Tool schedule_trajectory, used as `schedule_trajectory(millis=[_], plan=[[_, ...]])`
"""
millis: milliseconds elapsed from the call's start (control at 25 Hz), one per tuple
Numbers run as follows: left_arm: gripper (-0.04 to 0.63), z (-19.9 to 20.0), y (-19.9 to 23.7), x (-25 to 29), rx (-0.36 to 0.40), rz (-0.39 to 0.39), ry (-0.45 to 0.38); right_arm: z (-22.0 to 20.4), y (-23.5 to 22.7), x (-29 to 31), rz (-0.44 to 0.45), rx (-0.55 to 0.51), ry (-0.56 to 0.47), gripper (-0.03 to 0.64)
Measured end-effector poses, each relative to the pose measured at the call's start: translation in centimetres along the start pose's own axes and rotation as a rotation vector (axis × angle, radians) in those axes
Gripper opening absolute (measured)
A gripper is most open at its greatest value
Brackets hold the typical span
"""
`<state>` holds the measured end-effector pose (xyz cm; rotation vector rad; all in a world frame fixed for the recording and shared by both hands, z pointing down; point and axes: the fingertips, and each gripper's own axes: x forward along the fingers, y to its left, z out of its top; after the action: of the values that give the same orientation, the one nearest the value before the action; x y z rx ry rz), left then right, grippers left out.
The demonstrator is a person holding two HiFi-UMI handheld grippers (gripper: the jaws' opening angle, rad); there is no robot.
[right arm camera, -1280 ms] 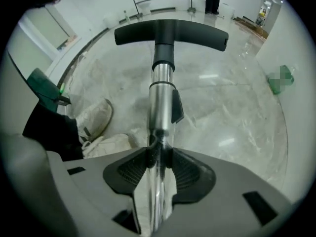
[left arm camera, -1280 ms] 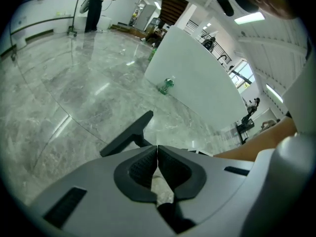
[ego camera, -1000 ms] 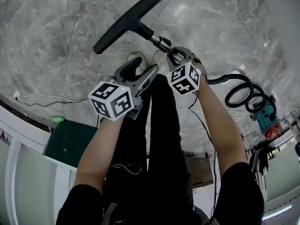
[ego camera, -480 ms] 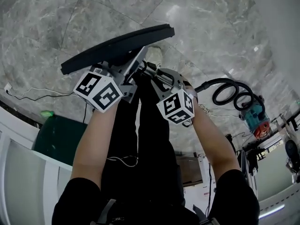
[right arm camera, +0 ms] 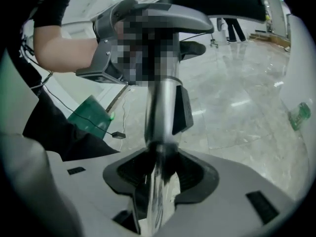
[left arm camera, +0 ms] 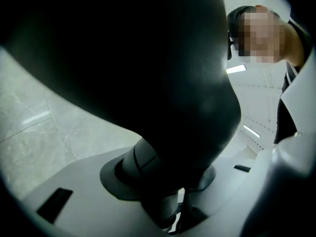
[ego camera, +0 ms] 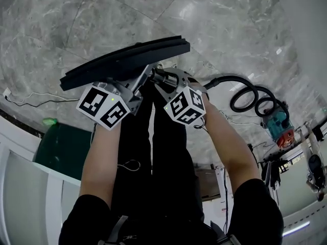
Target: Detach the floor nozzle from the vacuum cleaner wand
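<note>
The black floor nozzle [ego camera: 122, 60] hangs in the air in front of me, lying crosswise in the head view. It fills the top of the left gripper view as a dark bulk [left arm camera: 148, 58]. Its round neck [left arm camera: 145, 164] sits between the pads of my left gripper [left arm camera: 165, 194], whose jaws are closing on it. In the head view the left gripper [ego camera: 144, 79] reaches in under the nozzle. My right gripper [ego camera: 166, 80] is shut on the shiny metal wand [right arm camera: 160, 112], which runs up out of its pads [right arm camera: 158, 181] toward the nozzle. The joint itself is hidden.
A black hose [ego camera: 250, 93] coils over the marble floor to the teal vacuum body [ego camera: 280, 127] at right. A dark green box [ego camera: 66, 152] stands low left by a white frame [ego camera: 20, 182]. A thin white cable [ego camera: 30, 103] lies on the floor at left.
The nozzle has come up off the floor and swung crosswise. Both grippers have risen with it, and the left one has moved onto the nozzle's neck and narrowed its jaws.
</note>
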<state>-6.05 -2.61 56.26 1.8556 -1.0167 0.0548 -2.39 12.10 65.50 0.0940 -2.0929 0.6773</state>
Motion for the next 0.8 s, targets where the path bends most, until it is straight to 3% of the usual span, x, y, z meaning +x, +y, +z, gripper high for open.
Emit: schedule_trajectory(millis=[120, 240, 400, 440, 560, 640, 800], plan=[[0.179, -0.2, -1.3, 0.1, 0.016, -0.035, 0.011, 2.1, 0.3, 1.8, 0.018, -0.046, -0.102, 0.169], [0.179, 0.0, -1.1, 0.2, 0.003, -0.022, 0.003, 3.6, -0.3, 2.5, -0.016, 0.003, -0.211, 0.167], [0.181, 0.1, -1.7, 0.1, 0.046, 0.014, 0.02, 3.8, -0.7, 2.4, -0.065, 0.088, -0.229, 0.151], [0.181, 0.0, -1.6, 0.1, 0.04, 0.04, 0.031, 3.8, -0.5, 2.4, -0.073, 0.085, -0.227, 0.109], [0.179, -0.2, -0.9, 0.0, 0.007, 0.092, 0.06, 3.4, -0.1, 2.2, -0.07, 0.078, -0.198, 0.09], [0.173, 0.5, -1.0, -0.2, 0.038, 0.076, 0.054, 3.8, 0.2, 1.9, -0.025, 0.065, -0.188, 0.089], [0.155, 2.0, -2.3, -1.2, 0.124, 0.042, 0.019, 4.8, 2.3, 0.2, 0.226, 0.01, -0.181, 0.089]])
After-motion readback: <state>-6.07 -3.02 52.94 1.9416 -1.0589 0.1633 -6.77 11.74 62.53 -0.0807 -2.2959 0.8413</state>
